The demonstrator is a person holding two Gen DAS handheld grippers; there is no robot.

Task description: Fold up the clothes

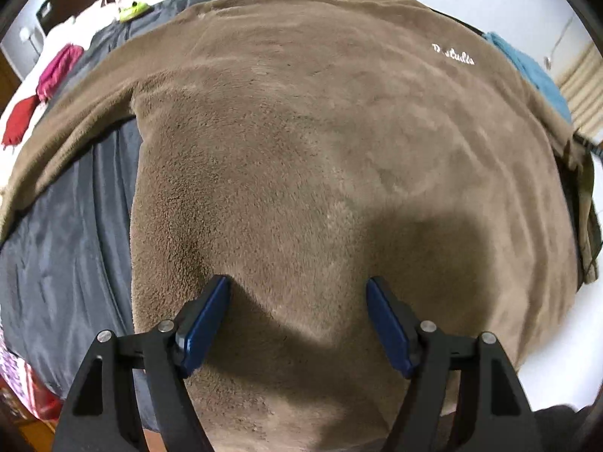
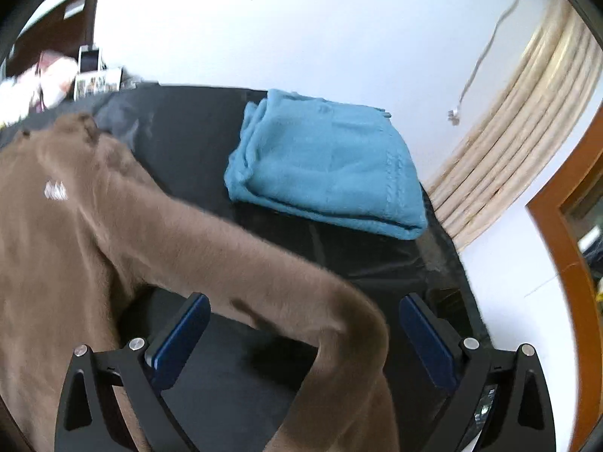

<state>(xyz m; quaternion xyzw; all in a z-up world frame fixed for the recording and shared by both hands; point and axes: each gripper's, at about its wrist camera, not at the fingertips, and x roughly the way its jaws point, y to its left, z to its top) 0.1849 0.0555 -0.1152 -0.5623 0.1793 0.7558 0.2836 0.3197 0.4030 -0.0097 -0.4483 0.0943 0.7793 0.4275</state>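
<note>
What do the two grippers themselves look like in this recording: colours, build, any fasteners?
Both look identical. The left gripper and right gripper each have matte black angular arms with cut-out slots, silver round pins at the joints, and two flat dark blue finger pads with rounded corners. No cables, markings, hands or sleeves are visible in either view.

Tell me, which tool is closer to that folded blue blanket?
Right. The right tool straddles the brown sweater's sleeve just before the blue blanket; the left tool hovers over the sweater's body, farther away.
</note>
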